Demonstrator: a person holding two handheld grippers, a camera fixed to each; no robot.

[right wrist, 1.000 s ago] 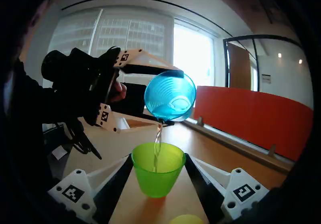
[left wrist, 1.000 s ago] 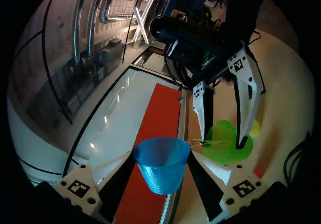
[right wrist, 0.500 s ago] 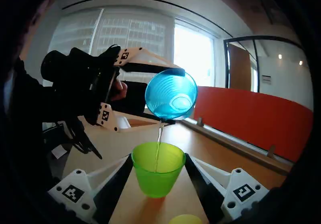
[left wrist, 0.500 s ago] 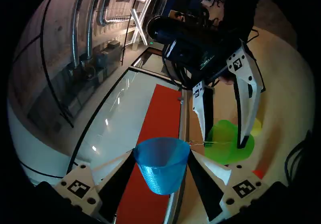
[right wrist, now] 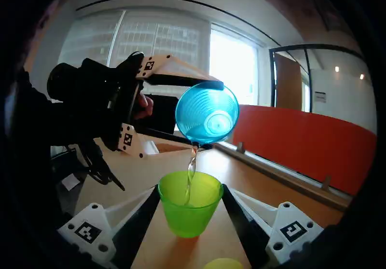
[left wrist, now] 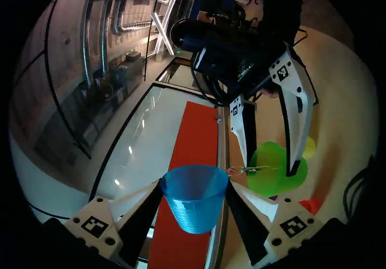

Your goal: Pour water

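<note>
Water (right wrist: 191,165) runs in a thin stream from the tipped blue cup (right wrist: 206,114) into the green cup (right wrist: 190,203) just below, so pouring is under way. The blue cup looks nearly drained; righting it remains. The left claw (left wrist: 194,188) is clamped on the blue cup. The right claw (right wrist: 190,192) grips the green one upright over the desk (right wrist: 251,177).

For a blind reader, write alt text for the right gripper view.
A tilted blue cup, gripped by the left gripper, pours a thin stream of water into a green cup held upright in the right gripper over a wooden table.
</note>
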